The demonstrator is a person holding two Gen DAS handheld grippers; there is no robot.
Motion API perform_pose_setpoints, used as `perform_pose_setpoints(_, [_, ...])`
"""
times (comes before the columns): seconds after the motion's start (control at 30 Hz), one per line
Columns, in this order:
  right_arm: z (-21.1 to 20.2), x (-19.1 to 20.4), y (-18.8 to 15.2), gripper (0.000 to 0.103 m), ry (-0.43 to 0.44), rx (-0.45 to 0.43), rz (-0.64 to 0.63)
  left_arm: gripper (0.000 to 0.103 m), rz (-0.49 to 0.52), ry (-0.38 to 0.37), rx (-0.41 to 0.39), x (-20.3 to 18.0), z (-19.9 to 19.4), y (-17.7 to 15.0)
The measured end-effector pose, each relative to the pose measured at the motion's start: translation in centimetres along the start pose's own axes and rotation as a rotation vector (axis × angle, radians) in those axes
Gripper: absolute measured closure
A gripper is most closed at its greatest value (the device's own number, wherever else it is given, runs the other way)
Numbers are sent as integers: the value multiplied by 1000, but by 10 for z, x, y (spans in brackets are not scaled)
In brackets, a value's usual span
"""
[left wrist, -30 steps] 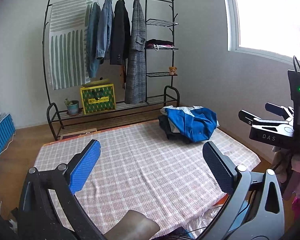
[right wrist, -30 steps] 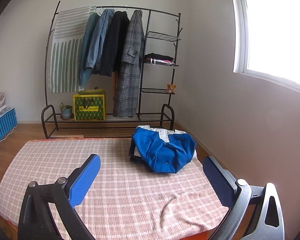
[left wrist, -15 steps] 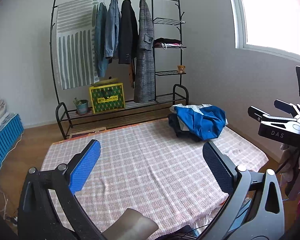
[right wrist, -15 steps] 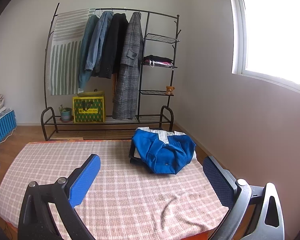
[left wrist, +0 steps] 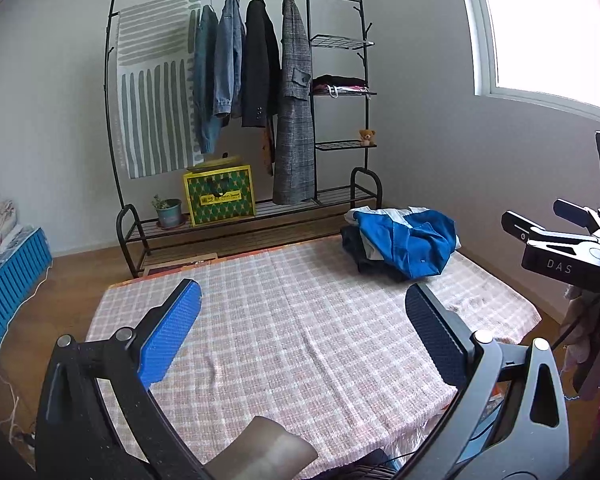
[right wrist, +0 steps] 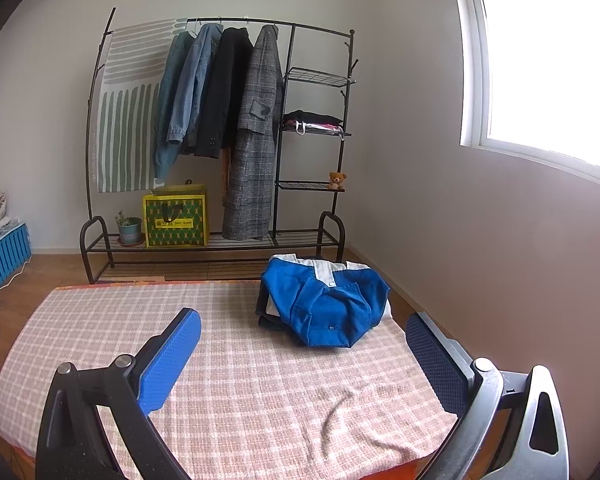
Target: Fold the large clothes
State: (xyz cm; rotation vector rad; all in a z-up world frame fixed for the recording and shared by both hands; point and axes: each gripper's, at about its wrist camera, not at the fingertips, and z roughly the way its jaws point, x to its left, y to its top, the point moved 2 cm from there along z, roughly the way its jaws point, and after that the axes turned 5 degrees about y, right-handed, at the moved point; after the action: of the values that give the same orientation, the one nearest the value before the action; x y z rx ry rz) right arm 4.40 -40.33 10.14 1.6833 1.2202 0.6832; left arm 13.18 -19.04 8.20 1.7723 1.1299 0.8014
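Your left claw [left wrist: 300,336] is spread wide with nothing between its blue pads [left wrist: 168,332], held above the near part of the desk [left wrist: 284,320], which is covered by a pink checked cloth. Your right claw [right wrist: 300,360] is just as wide open and also holds nothing; it too hovers over the near edge of the desk [right wrist: 220,380]. From the left wrist view you can see the right claw [left wrist: 556,240] off the desk's right side, clear of the cloth.

The clothes to fold, a crumpled blue jacket [left wrist: 408,244] with white panels lying on top of a darker garment, sit in a heap at the far right corner of the desk. In the right wrist view the blue jacket [right wrist: 328,304] lies beyond the claw and a little to its right, well apart from both pads, with a white collar and a snap showing at its top. The cloth near the desk's front right edge is slightly rumpled.

Past the far edge of the desk stands a black clothes rack [right wrist: 220,128] against the wall, with denim jackets, a dark coat and a grey plaid coat hanging from it. A yellow and green bag [right wrist: 176,220] and a small potted plant [right wrist: 129,229] rest on the rack's bottom shelf, and a little teddy bear [right wrist: 337,180] sits on one side shelf.
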Motion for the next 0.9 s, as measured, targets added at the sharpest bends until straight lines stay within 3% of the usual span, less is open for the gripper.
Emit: perform_pose_setpoints(0.9, [2, 0, -6, 0, 5, 10, 12, 0, -13, 30, 13, 8, -1, -3])
